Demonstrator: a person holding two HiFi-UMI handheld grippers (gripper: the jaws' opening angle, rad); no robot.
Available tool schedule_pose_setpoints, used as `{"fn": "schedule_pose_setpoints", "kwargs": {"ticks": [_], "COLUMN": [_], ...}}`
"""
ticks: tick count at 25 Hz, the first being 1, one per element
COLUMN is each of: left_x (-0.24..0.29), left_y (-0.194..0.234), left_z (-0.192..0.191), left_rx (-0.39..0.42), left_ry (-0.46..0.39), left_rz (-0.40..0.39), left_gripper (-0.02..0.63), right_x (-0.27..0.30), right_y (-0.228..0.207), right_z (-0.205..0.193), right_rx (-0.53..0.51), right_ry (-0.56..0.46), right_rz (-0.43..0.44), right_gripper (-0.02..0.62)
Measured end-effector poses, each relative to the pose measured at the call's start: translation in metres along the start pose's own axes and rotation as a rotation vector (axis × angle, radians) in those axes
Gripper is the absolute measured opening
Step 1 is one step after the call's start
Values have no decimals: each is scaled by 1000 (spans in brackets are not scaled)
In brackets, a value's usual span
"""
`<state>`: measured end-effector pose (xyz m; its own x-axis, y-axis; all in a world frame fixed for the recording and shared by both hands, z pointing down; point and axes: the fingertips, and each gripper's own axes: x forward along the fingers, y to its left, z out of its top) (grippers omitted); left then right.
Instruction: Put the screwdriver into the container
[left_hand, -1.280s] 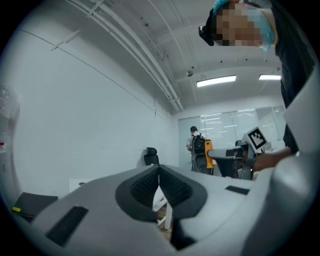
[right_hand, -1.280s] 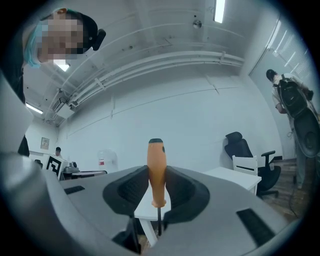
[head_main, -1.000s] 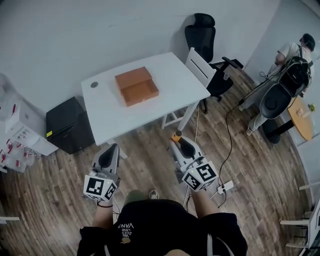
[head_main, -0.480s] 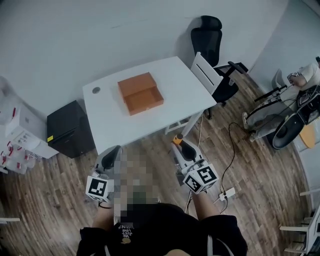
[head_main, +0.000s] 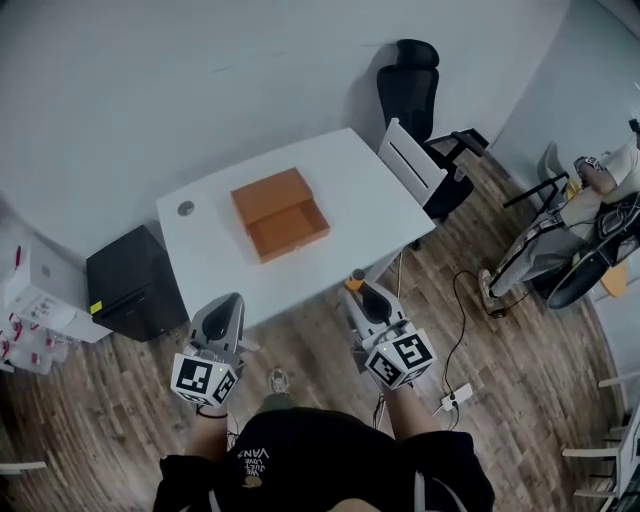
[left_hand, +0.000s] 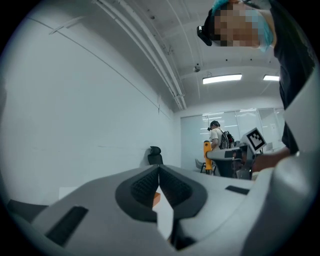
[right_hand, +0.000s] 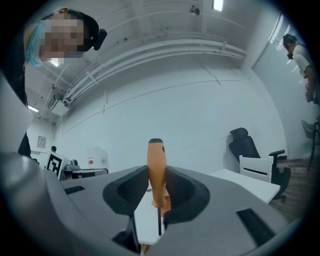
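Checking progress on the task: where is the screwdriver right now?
The screwdriver stands handle-up, clamped in the right gripper; in the head view it is just off the white table's near edge, apart from the orange container.

Both forearms reach forward, side by side and level. The left gripper (head_main: 230, 302) has its jaws together on nothing. The right gripper (head_main: 358, 290) clamps an upright screwdriver (right_hand: 156, 172).

Upside-down "VAN" on person's dark shirt (head_main: 251, 456), rest unreadable
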<state>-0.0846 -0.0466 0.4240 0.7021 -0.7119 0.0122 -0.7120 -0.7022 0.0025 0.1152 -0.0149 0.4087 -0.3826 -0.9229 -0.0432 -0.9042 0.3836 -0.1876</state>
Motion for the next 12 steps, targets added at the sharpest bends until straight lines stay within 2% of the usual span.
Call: {"fn": "schedule_pose_setpoints", "kwargs": {"ticks": [12], "left_x": [58], "left_y": [71], "left_z": [3], "left_rx": [-10], "left_ry": [-11], "left_rz": [-71], "left_gripper": [14], "right_x": [76], "right_y": [-19], "right_z": [5], "right_rx": [-13], "right_ry": [-12], "right_rz": [-70], "right_gripper": [114]}}
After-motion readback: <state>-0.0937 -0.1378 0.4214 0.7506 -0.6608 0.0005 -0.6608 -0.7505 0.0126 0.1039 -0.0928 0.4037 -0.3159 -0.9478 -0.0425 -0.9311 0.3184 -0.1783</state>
